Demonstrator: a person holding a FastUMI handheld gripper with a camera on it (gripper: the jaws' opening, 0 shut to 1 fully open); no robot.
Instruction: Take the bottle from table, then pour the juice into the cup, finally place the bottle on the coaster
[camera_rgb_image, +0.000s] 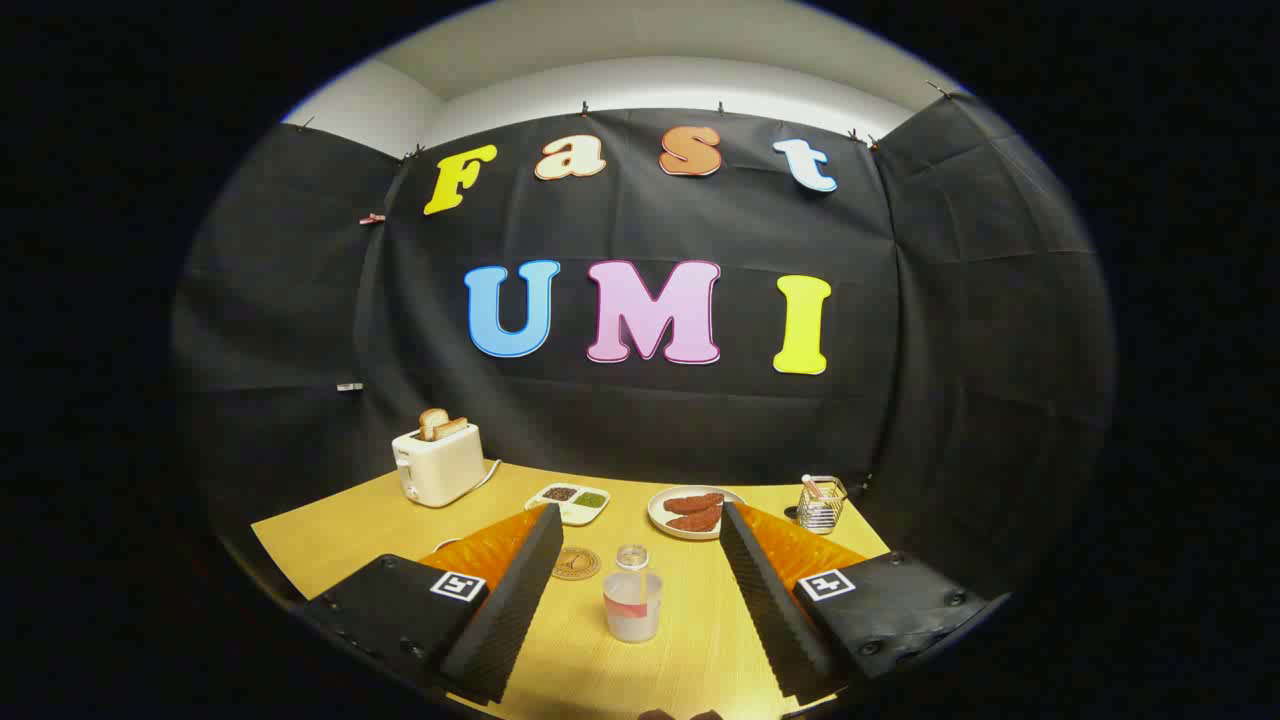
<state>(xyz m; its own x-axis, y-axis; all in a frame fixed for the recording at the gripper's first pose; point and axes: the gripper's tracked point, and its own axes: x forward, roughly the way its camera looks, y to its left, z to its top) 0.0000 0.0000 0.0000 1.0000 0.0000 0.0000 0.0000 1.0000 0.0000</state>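
Fingers of the gripper (634, 600) are standing wide apart, gripping nothing.
Between them, a clear plastic bottle (632, 596) is standing upright mid-surface on the yellow wooden table (330, 540); a round brown coaster (575, 563) is lying just beside it, toward the far edge.

Cup (632, 604) between open gripper (637, 560) fingers.

A toaster (440, 473) with toast stands far left on the table (330, 545). A two-well dish (568, 502), a plate (690, 512) and a wire basket (823, 503) line the back — well apart.
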